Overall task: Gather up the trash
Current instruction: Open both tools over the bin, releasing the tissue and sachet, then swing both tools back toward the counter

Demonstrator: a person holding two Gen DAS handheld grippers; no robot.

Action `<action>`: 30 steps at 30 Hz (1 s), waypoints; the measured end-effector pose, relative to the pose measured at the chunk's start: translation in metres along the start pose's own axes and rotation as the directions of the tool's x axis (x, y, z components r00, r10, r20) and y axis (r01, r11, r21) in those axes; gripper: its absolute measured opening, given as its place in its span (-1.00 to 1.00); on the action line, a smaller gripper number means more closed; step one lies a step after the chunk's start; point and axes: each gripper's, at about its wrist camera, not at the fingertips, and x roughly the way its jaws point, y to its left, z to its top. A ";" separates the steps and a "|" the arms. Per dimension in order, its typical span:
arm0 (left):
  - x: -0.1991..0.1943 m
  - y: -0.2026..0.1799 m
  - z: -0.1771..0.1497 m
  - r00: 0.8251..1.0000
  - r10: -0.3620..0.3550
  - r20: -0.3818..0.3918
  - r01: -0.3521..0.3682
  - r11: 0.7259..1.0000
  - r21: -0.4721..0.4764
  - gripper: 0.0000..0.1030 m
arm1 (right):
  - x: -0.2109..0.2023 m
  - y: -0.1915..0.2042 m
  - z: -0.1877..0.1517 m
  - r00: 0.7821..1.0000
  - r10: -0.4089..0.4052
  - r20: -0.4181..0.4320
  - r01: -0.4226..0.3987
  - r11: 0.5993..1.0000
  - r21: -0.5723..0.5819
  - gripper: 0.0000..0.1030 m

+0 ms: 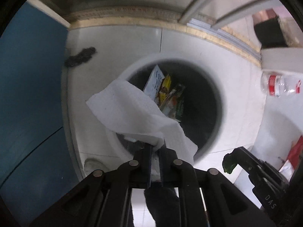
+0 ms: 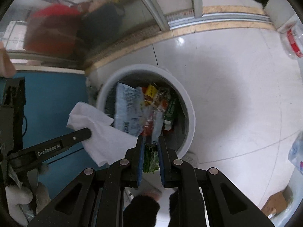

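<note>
A white paper towel is pinched by the left tongs; its long axis runs up and left across the rim of the white bin. A green leaf is pinched by the right tongs above the wrapper-filled bin on the tiled floor.

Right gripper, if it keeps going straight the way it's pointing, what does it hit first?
Probably the wrappers piled inside the white trash bin; the right gripper, holding a green scrap, points into its mouth.
</note>
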 end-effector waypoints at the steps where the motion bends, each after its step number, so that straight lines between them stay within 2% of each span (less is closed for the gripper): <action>1: 0.007 0.002 -0.001 1.000 0.000 -0.002 0.000 1.000 -0.001 -0.85 | 0.013 -0.003 0.002 1.000 0.006 -0.016 -0.006 1.000 0.002 -0.71; 2: 0.011 0.004 -0.001 1.000 -0.002 -0.002 0.002 1.000 -0.007 -0.73 | 0.019 -0.006 0.002 1.000 0.008 -0.027 -0.008 1.000 0.004 -0.70; 3: 0.012 0.005 -0.002 1.000 -0.006 -0.001 0.006 1.000 -0.013 -0.30 | 0.027 -0.008 0.003 0.999 0.000 -0.035 0.000 1.000 0.012 -0.70; 4: 0.012 0.008 -0.003 1.000 -0.006 0.002 0.006 1.000 -0.018 0.01 | 0.031 -0.010 0.003 0.999 -0.009 -0.040 0.010 1.000 0.017 -0.69; 5: 0.010 0.010 -0.005 1.000 0.009 0.009 -0.009 1.000 -0.020 0.65 | 0.033 -0.010 0.000 0.999 -0.013 -0.041 0.013 1.000 0.018 -0.68; 6: 0.009 0.011 -0.006 1.000 0.025 0.016 -0.024 1.000 -0.019 0.87 | 0.034 -0.011 -0.001 0.999 -0.018 -0.041 0.018 1.000 0.020 -0.56; 7: 0.004 0.013 -0.008 0.999 0.030 0.030 -0.030 0.999 -0.021 0.87 | 0.033 -0.010 -0.003 0.999 -0.020 -0.037 0.021 1.000 0.022 -0.43; 8: 0.002 0.016 -0.010 0.999 0.034 0.037 -0.034 0.999 -0.023 0.87 | 0.030 -0.009 -0.003 0.999 -0.023 -0.031 0.023 1.000 0.021 -0.11; 9: -0.004 0.018 -0.012 0.997 0.057 0.055 -0.055 0.998 -0.033 0.87 | 0.026 -0.008 -0.004 0.999 -0.032 -0.019 0.032 0.999 0.014 0.12; 13: -0.035 0.020 -0.020 0.983 0.123 0.138 -0.121 0.992 -0.024 0.87 | 0.003 0.001 -0.009 0.997 -0.076 0.026 0.076 0.997 -0.026 0.48; 15: -0.058 0.019 -0.029 0.969 0.157 0.189 -0.155 0.988 -0.026 0.87 | -0.014 0.007 -0.012 0.993 -0.108 0.050 0.110 0.993 -0.042 0.88; 16: -0.071 0.017 -0.035 0.963 0.171 0.210 -0.169 0.985 -0.028 0.87 | -0.025 0.011 -0.015 0.990 -0.128 0.064 0.131 0.990 -0.051 0.95; 19: -0.108 0.013 -0.057 0.939 0.199 0.279 -0.198 0.980 -0.034 0.87 | -0.054 0.024 -0.025 0.980 -0.172 0.097 0.180 0.981 -0.077 1.00; 22: -0.146 0.008 -0.077 0.922 0.225 0.315 -0.223 0.974 -0.043 0.87 | -0.091 0.039 -0.040 0.972 -0.201 0.124 0.214 0.971 -0.103 1.00; 30: -0.256 -0.015 -0.142 0.903 0.208 0.375 -0.203 0.978 -0.053 0.87 | -0.222 0.071 -0.081 0.950 -0.215 0.226 0.246 0.962 -0.118 1.00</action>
